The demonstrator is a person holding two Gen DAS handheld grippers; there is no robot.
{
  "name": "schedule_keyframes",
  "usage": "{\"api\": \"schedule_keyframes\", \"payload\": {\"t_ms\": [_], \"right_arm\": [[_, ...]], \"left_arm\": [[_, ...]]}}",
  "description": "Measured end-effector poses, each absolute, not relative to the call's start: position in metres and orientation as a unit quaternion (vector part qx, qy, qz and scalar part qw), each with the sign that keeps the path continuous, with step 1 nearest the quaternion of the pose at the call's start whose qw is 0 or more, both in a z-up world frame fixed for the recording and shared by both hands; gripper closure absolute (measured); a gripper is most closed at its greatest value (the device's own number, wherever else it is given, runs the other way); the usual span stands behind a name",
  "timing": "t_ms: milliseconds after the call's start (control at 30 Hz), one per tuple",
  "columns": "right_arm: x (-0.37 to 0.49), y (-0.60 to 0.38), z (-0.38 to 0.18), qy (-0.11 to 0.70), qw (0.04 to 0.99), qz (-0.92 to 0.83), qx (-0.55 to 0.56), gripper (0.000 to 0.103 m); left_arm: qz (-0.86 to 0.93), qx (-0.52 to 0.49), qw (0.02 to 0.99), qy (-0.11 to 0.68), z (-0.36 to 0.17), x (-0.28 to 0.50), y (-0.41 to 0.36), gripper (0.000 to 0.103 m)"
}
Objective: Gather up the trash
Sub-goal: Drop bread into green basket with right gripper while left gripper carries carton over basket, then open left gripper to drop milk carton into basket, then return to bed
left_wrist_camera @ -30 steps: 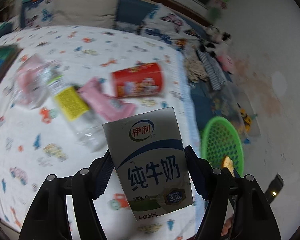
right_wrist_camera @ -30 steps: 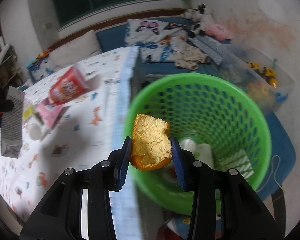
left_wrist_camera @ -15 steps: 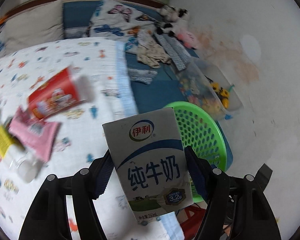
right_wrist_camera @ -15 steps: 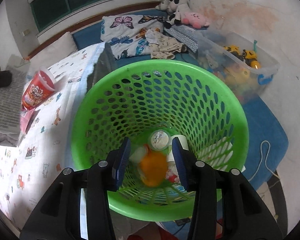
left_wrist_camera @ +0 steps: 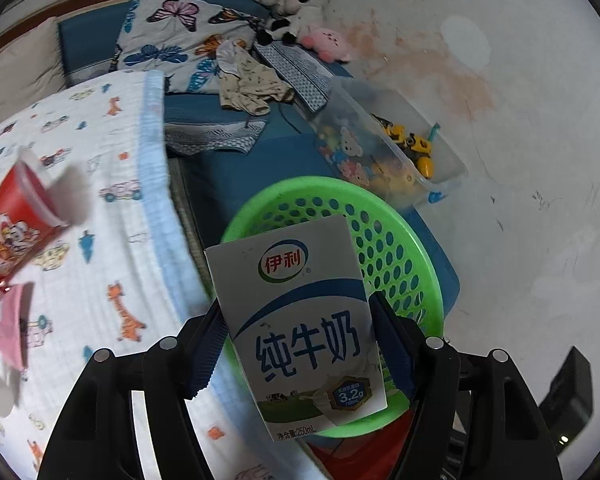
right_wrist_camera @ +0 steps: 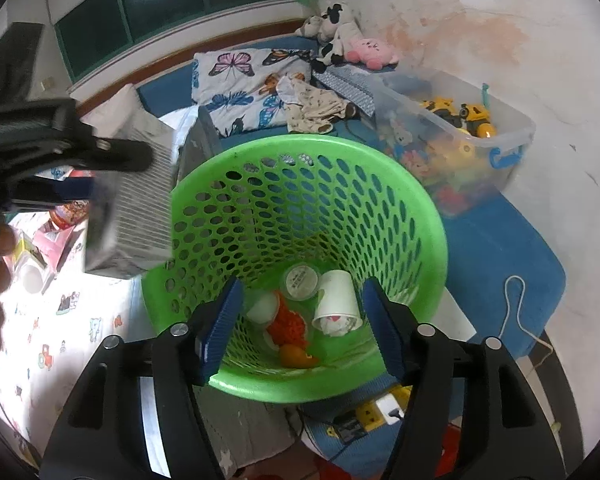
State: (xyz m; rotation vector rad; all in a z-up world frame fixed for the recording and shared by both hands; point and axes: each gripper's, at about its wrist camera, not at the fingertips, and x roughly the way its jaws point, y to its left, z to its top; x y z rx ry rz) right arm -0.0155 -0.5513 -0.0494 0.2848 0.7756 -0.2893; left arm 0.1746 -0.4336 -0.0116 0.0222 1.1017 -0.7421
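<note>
Milk carton (left_wrist_camera: 300, 332) clamped in left hand-held gripper (left_wrist_camera: 300, 344), right hand-held gripper (right_wrist_camera: 300, 320) just opening, empty, above green basket (right_wrist_camera: 416, 200)

The left gripper (left_wrist_camera: 298, 344) clamps a milk carton (left_wrist_camera: 300, 328) between its fingers (left_wrist_camera: 206, 354), upright with the label facing the camera. Behind the carton stands a green basket (left_wrist_camera: 396, 240), just beside the bed (left_wrist_camera: 100, 216). On the bed lie a red cup (left_wrist_camera: 12, 228) and a pink packet (left_wrist_camera: 6, 324).
</note>
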Motion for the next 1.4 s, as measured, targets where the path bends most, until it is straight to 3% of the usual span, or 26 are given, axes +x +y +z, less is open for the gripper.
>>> {"api": "schedule_keyframes", "payload": {"t_ms": [300, 400, 633, 1400], "right_arm": [[-0.027, -0.551, -0.047, 0.371, 0.907, -0.14, 0.14, 0.033], [-0.028, -0.55, -0.048, 0.371, 0.907, -0.139, 0.141, 0.033], [-0.029, -0.541, -0.046, 0.371, 0.909, -0.131, 0.139, 0.032], [0.029, -0.439, -0.021, 0.362, 0.928, -0.024, 0.082, 0.026]], "left_arm": [[-0.355, 0.043, 0.781, 0.512, -0.03, 0.169, -0.456, 0.035], [-0.357, 0.049, 0.783, 0.507, -0.034, 0.166, -0.458, 0.023], [-0.356, 0.056, 0.794, 0.49, -0.022, 0.161, -0.438, 0.021], [-0.173, 0.03, 0.875, 0.452, 0.009, 0.175, -0.235, 0.021]]}}
